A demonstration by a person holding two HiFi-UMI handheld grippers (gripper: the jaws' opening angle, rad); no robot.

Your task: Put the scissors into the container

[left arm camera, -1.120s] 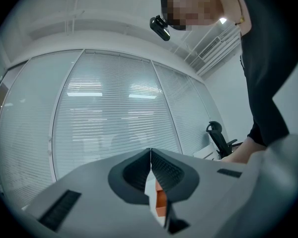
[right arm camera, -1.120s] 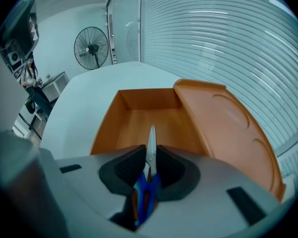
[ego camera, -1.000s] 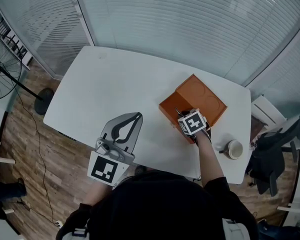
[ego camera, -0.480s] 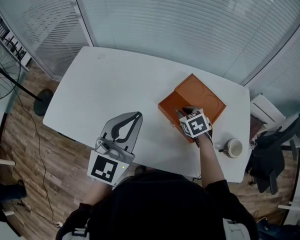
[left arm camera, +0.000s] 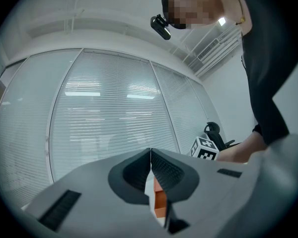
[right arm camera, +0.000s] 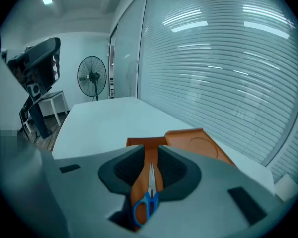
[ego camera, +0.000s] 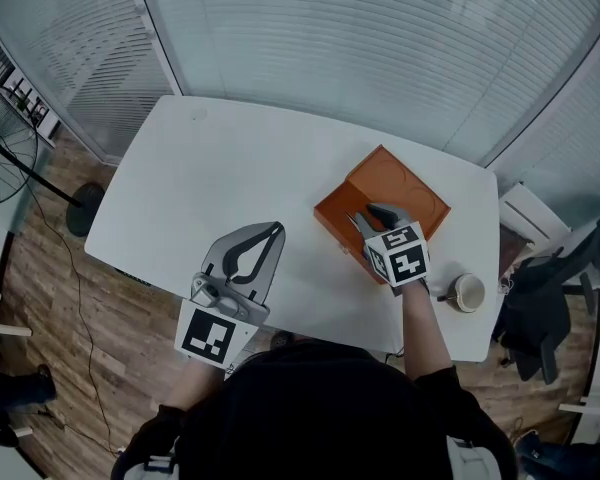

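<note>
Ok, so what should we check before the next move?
1. Scissors inside the orange box: ok, seen against its floor.
2. Right hand-held gripper let go: ok, jaws apart, gap beside the blade.
3. Left hand-held gripper out of the way: ok, shut, empty, far from the box.
4. Cup clear of the arm: ok, apart.
5. Scissors lying flat: cannot tell.

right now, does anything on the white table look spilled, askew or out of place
Nothing stands out. The blue-handled scissors appear to lie inside the open orange box, the white mug stands upright near the right edge of the white table, and nothing is spilled.
</note>
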